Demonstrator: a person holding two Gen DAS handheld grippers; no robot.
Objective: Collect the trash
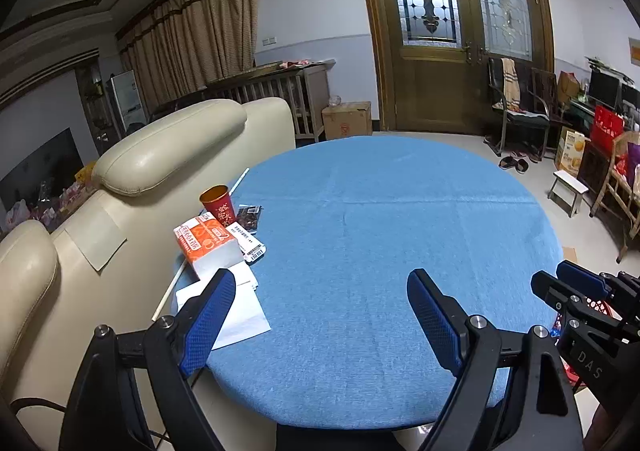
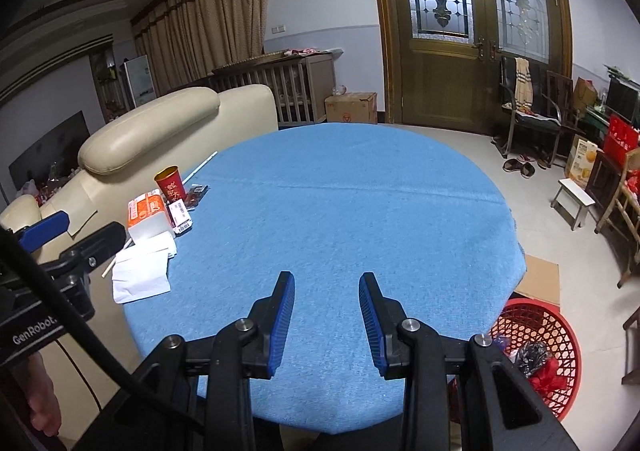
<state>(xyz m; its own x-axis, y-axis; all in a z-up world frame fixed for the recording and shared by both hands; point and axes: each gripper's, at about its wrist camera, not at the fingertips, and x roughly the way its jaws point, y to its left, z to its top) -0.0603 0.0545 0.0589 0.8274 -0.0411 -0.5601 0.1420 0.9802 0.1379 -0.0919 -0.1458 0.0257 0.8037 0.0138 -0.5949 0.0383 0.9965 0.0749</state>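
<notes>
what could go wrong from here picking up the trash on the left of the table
1. The red paper cup stands upright among the clutter; a reach by the left gripper could tip it.
2. The white paper lies flat at the table edge and may slide off toward the sofa.
3. The red basket sits across the table, so carried items could drop.

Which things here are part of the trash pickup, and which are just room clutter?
Job: red paper cup, orange carton, white paper, barcoded wrapper, red basket.
Clutter: cardboard box, slippers, small stool.
</notes>
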